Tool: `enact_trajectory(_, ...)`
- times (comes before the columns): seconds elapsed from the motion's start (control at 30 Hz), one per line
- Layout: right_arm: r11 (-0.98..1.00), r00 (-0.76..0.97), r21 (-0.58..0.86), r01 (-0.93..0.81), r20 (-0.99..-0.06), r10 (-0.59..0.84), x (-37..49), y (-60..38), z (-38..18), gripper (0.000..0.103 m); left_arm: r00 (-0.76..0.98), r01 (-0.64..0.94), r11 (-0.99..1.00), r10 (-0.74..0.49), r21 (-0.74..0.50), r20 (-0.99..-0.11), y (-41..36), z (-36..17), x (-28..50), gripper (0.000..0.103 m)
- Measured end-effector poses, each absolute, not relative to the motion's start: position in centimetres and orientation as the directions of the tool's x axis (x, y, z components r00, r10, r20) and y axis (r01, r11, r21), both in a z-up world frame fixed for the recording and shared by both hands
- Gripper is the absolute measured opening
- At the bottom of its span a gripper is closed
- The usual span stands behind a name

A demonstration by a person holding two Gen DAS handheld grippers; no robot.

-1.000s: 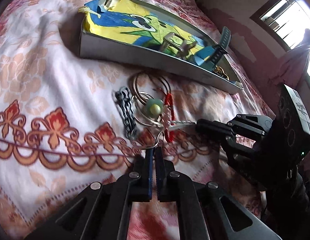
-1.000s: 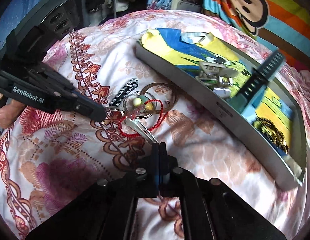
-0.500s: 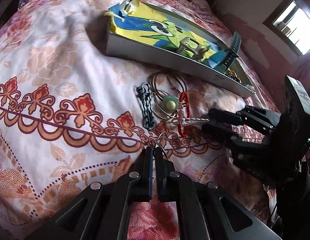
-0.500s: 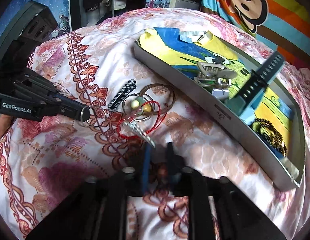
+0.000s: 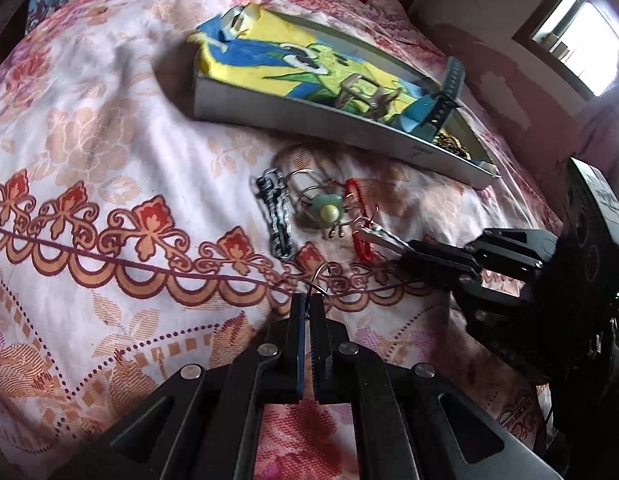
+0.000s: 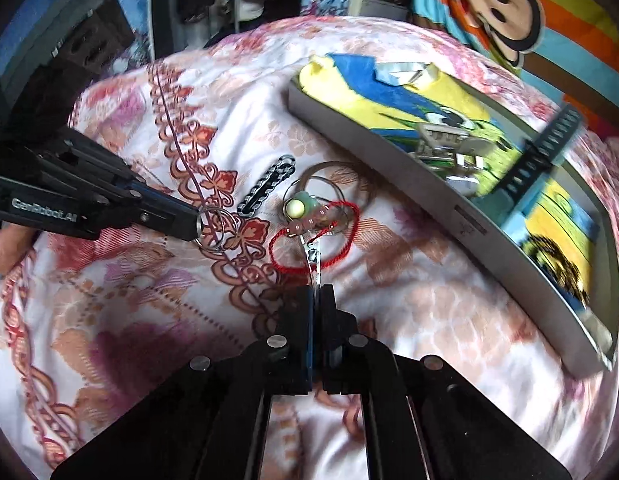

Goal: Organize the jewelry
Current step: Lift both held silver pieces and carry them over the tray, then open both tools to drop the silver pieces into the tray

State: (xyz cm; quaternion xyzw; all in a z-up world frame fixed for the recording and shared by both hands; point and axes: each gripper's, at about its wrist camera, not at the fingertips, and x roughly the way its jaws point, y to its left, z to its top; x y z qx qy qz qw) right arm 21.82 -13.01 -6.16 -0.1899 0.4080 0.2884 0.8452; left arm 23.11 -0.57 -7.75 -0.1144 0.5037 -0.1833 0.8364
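Near the middle of the bed point(image 6: 409, 280), the right gripper point(image 6: 316, 290) has its jaws clamped on a thin, slippery metal hair clip point(image 6: 311, 256) tangled with the limp red thread bracelet point(image 6: 309, 240), while the left gripper point(image 5: 308, 300) pinches light, stiff wire rings point(image 5: 319, 278).

We look down from close above the bed point(image 5: 109, 128) through two cameras, one on each hand's tongs. Both see the same jewelry pile point(image 5: 329, 208) point(image 6: 309, 216) and tray point(image 5: 309, 120) point(image 6: 449, 208), from opposite sides.
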Motion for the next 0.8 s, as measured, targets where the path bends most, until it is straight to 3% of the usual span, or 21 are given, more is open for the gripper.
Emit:
enact_trajectory(0.2,0.825,0.56,-0.035,-0.565,-0.751,0.351,19.8,-16.3,-4.3,0.003,0.475,0.224,0.914,-0.405,-0.338,-0.781,-1.5,-5.5,22.3,0.003)
enact_trajectory(0.6,0.95,0.781,0.101,-0.297,-0.547,0.302,22.9,-24.4,-0.2,0.003,0.624,0.186,0.927,-0.368,-0.326,-0.69,-5.0,0.2,25.9,0.003)
enact_trajectory(0.8,0.96,0.791,0.154,-0.233,-0.545,0.279,26.7,-25.8,-1.0,0.003,0.679,0.083,0.94,-0.296,-0.331,-0.672,-5.4,0.2,30.7,0.003)
